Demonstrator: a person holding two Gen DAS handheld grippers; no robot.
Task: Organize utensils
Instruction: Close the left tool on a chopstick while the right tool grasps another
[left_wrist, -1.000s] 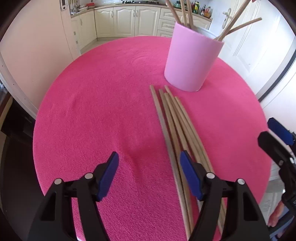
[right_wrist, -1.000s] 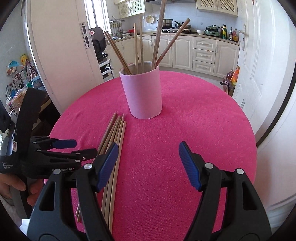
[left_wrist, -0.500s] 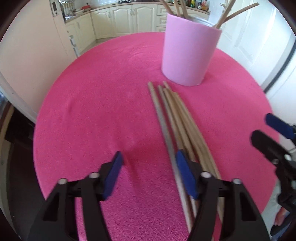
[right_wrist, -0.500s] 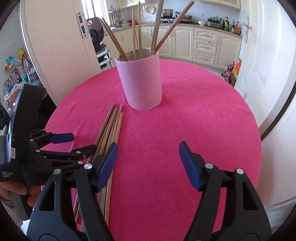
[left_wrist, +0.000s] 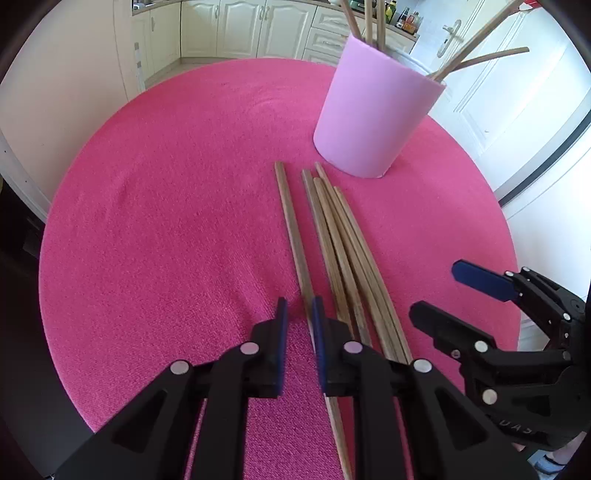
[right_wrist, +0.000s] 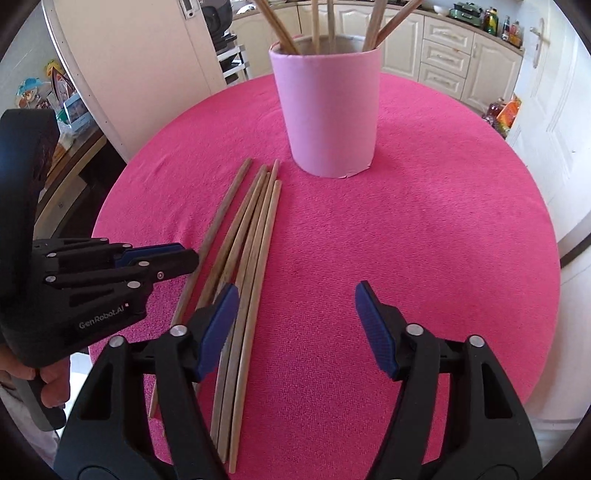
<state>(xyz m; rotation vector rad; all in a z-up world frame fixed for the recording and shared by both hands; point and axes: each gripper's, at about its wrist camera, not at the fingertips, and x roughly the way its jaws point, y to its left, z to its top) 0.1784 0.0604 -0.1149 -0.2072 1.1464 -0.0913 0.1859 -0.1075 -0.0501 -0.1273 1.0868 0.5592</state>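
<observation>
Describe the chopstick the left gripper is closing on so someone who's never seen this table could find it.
Start at the pink cup on the round pink table. Five wooden chopsticks lie in front of it. It is the leftmost chopstick, lying slightly apart from the bunched four, between the left gripper fingers.

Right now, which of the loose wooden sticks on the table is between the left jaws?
The leftmost stick, lying slightly apart from the bundle of four; the left gripper has nearly closed on it.

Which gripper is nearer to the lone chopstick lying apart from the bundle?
Left. The left gripper has its fingers closed around the lone chopstick. The right gripper hangs open beyond the bundle of chopsticks, on the side away from it.
</observation>
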